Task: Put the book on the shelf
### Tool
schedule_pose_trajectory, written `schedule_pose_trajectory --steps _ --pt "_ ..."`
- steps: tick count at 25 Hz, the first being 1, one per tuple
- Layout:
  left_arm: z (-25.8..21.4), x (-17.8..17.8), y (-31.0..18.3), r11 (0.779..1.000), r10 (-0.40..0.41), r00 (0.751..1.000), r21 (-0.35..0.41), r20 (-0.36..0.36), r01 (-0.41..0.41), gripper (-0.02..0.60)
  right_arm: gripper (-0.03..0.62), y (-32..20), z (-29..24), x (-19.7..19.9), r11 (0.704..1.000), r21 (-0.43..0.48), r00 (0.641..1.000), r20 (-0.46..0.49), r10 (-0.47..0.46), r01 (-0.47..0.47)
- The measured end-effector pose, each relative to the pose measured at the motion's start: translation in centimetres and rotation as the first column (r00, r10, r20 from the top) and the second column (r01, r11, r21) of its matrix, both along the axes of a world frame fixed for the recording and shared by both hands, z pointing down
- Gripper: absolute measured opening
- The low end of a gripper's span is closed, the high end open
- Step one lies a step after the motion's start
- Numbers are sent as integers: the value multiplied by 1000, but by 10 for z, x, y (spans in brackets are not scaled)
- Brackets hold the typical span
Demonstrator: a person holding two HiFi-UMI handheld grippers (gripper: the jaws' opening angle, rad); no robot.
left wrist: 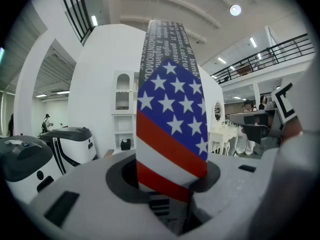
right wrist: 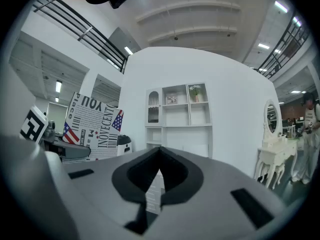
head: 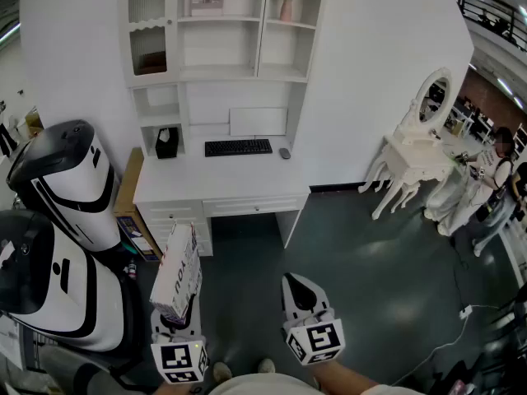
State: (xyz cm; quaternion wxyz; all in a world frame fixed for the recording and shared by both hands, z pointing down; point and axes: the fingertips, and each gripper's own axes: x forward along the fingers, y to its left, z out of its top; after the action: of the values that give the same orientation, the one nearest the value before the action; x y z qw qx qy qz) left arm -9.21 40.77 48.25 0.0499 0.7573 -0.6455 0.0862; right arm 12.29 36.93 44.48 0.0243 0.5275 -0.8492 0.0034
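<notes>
The book (head: 177, 274) has a newsprint cover and a stars-and-stripes spine, and it stands upright in my left gripper (head: 175, 315), which is shut on its lower edge. In the left gripper view the flag spine of the book (left wrist: 170, 129) rises straight out of the left gripper (left wrist: 167, 186). My right gripper (head: 296, 285) hangs beside it over the dark floor, shut and empty. Ahead stands the white shelf (head: 221, 72) above a white desk (head: 218, 179). The right gripper (right wrist: 159, 176) faces that shelf (right wrist: 180, 111), with the book (right wrist: 92, 126) at its left.
Two white-and-black robots (head: 62, 179) stand at my left. A keyboard (head: 238, 147) and a tissue box (head: 167, 142) are on the desk. A cardboard box (head: 130, 192) leans beside it. A white vanity table (head: 416, 146) and a person (head: 494, 171) are at the right.
</notes>
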Motion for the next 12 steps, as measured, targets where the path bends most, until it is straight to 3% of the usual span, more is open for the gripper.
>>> schedule_pose_trajectory --steps 12 --pt "0 4 -9 1000 20 1000 10 -4 -20 156 3 -5 1 3 1000 7 1000 -9 8 -8"
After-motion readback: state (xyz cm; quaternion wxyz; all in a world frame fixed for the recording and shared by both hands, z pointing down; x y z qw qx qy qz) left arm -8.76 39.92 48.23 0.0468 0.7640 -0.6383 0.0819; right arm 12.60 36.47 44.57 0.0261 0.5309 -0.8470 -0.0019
